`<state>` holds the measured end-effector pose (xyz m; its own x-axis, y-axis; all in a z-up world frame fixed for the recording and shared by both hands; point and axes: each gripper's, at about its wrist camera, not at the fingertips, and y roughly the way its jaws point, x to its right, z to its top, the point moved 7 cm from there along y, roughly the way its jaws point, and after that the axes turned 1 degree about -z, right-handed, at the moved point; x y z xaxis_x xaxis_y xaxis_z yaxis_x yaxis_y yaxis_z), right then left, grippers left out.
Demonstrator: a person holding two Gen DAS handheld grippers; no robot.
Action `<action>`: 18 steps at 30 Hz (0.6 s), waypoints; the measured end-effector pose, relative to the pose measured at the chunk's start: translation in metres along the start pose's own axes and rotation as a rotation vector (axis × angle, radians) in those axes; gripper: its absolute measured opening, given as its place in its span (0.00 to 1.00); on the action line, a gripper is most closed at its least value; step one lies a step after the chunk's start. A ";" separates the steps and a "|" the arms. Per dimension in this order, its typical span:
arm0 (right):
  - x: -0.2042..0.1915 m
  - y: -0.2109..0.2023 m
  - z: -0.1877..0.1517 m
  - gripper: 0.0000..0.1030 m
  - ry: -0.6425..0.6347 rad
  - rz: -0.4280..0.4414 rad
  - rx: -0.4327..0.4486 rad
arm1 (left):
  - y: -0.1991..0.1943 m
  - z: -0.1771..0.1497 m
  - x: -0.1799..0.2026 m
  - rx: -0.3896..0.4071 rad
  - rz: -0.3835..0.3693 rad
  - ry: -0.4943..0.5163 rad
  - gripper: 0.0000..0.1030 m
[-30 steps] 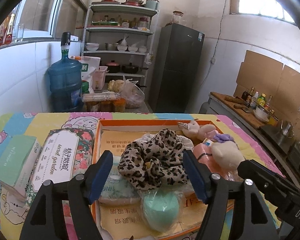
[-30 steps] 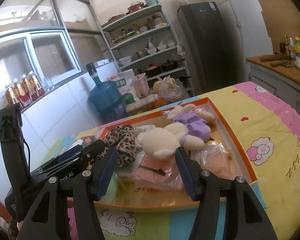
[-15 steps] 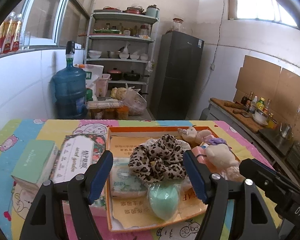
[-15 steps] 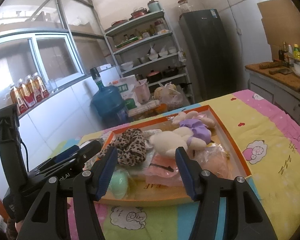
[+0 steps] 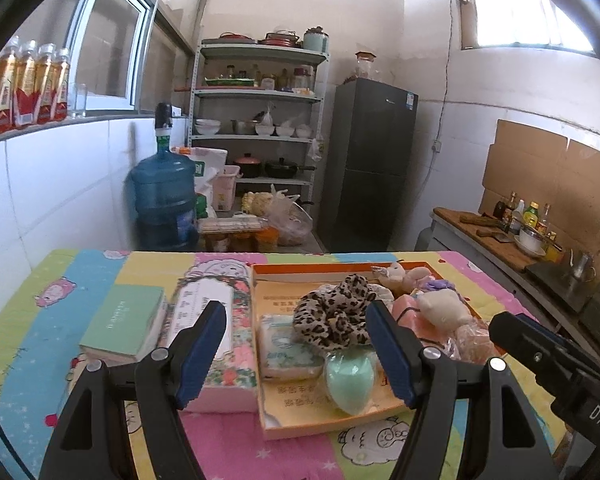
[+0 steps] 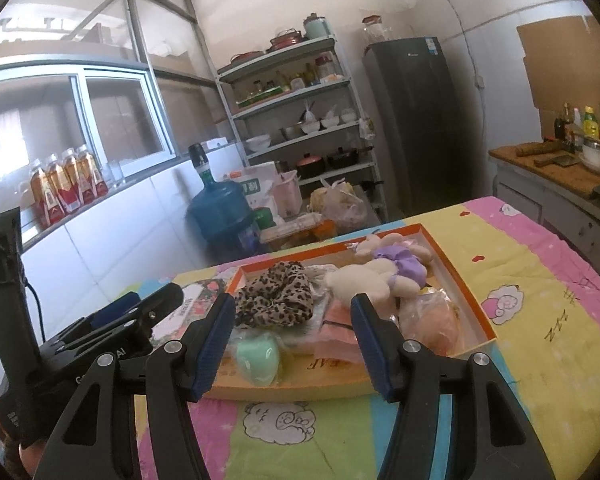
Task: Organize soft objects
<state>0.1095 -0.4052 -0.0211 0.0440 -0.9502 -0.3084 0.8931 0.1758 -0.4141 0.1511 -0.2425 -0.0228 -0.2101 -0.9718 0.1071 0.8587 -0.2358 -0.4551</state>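
An orange-rimmed shallow box [image 5: 320, 426] [image 6: 472, 312] lies on the cartoon-print table cover. It holds a leopard-print scrunchie [image 5: 334, 318] [image 6: 276, 300], a mint-green sponge in clear wrap [image 5: 350, 378] [image 6: 258, 358], a cream plush with purple dress [image 6: 380, 278] [image 5: 440, 306], a pink packet [image 6: 338, 336], a peach bagged item [image 6: 432, 320] and a pale tissue pack [image 5: 286, 350]. My left gripper [image 5: 296, 356] is open, hovering short of the box with nothing between its fingers. My right gripper [image 6: 294, 346] is also open and empty, above the box's near edge.
A floral tissue box [image 5: 212, 320] and a green box [image 5: 124, 324] sit left of the orange box. A blue water jug [image 5: 164, 196], metal shelves [image 5: 260, 92] and a dark fridge [image 5: 368, 160] stand beyond the table. A counter with bottles [image 5: 520, 220] runs along the right.
Both grippers have pulled back and risen from the box, so it looks smaller and more of the table cover shows. Their jaws kept the same width and nothing was taken hold of.
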 end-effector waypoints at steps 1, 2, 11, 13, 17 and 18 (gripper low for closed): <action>-0.001 -0.001 0.000 0.60 -0.001 -0.002 0.002 | -0.003 0.000 -0.001 0.003 0.004 0.003 0.70; -0.003 -0.003 -0.001 0.60 -0.004 -0.005 0.003 | -0.007 0.000 -0.002 0.006 0.010 0.006 0.70; -0.019 -0.020 -0.003 0.60 -0.030 -0.010 0.031 | -0.035 -0.001 -0.008 0.043 0.026 0.025 0.70; -0.022 -0.024 -0.004 0.60 -0.031 -0.011 0.036 | -0.040 -0.001 -0.007 0.048 0.030 0.028 0.70; -0.026 -0.030 -0.005 0.60 -0.032 -0.019 0.048 | -0.053 -0.001 -0.010 0.070 0.043 0.033 0.70; -0.027 -0.032 -0.005 0.60 -0.035 -0.022 0.053 | -0.057 -0.001 -0.011 0.079 0.048 0.033 0.70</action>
<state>0.0772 -0.3838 -0.0038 0.0389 -0.9623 -0.2693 0.9163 0.1418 -0.3745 0.1043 -0.2185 0.0013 -0.1823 -0.9816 0.0567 0.9022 -0.1899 -0.3873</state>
